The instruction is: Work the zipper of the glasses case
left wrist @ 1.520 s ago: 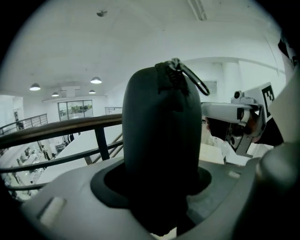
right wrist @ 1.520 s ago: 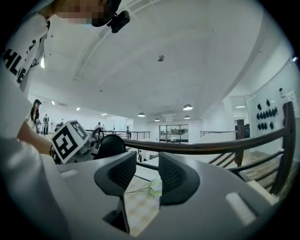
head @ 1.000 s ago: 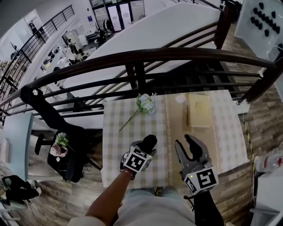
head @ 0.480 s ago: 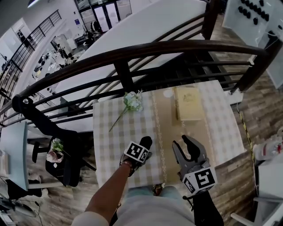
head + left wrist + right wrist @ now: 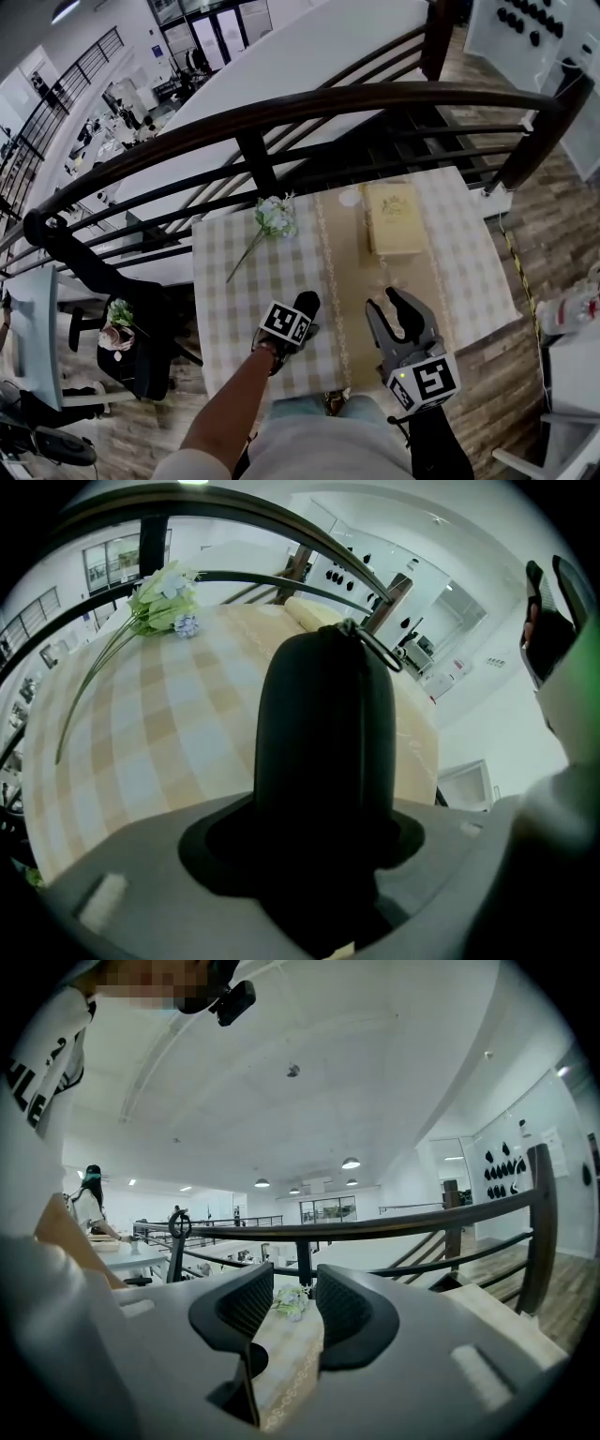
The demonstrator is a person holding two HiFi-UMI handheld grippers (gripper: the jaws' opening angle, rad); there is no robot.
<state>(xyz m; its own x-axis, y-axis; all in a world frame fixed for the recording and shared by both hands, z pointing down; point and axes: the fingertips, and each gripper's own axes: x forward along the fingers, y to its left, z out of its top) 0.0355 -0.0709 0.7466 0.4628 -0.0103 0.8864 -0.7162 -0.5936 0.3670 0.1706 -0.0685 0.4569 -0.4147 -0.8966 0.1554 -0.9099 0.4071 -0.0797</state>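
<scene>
Head view: the left gripper (image 5: 293,320) is clenching a black case (image 5: 307,302), which is sticking out past its marker cube and pointing down over the near part of the table (image 5: 225,281). Whether the case is touching the checked cloth cannot be told. The right gripper (image 5: 391,313) is hovering just beside it to the right, over the beige runner (image 5: 356,281), with its jaws standing apart and nothing between them. Farther back, a flower (image 5: 274,216) is lying on the cloth and a pale box (image 5: 394,217) is sitting on the runner, both well apart from the grippers. A dark rail (image 5: 281,111) is curving behind the table.

Left gripper view: the case is filling the middle, rising upright out of the jaws that are clamping its lower end. A small loop (image 5: 377,651) is showing at its top. The table and flower are lying beyond it.

Right gripper view: the jaws are standing released and pointing nearly level; through the gap the runner and the far flower are showing, with the rail behind.
</scene>
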